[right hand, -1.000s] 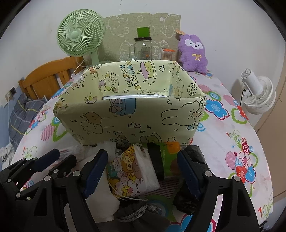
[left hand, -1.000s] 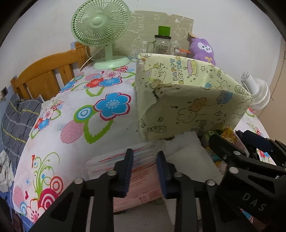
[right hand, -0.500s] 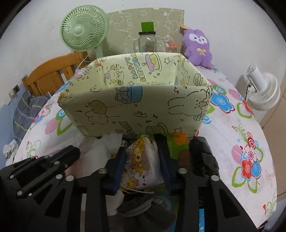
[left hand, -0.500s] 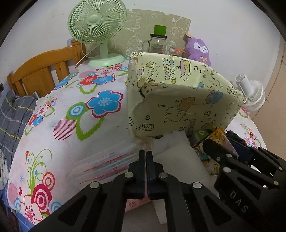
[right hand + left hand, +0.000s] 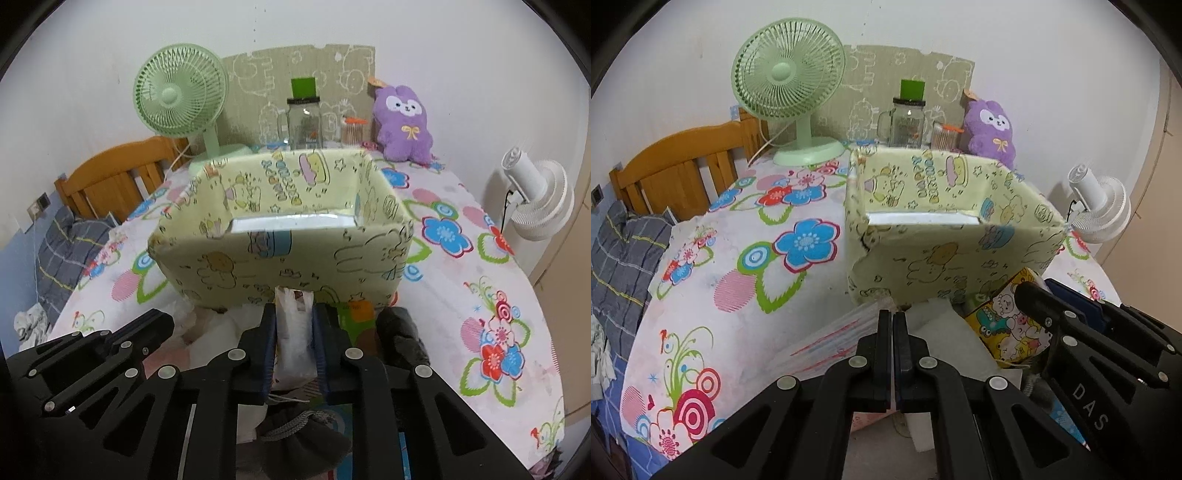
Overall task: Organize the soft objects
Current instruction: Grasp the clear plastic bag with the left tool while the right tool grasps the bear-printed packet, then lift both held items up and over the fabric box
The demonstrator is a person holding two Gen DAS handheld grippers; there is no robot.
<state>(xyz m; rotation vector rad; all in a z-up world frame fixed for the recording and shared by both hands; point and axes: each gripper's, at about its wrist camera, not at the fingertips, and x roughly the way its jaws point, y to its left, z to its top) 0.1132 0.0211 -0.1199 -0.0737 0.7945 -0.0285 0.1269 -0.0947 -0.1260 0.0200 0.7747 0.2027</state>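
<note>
A: Box?
B: Yellow cartoon print, twelve o'clock of both grippers; contents hidden.
A: Left gripper?
B: Clenched on a pink-striped plastic pack.
A: Right gripper?
B: Grasping a white tissue packet.

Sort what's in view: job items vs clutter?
Job: fabric bin; tissue pack in the right hand-held gripper; pink pack pinched by the left hand-held gripper; dark pouch.
Clutter: green fan; jar; purple plush; white fan.
</note>
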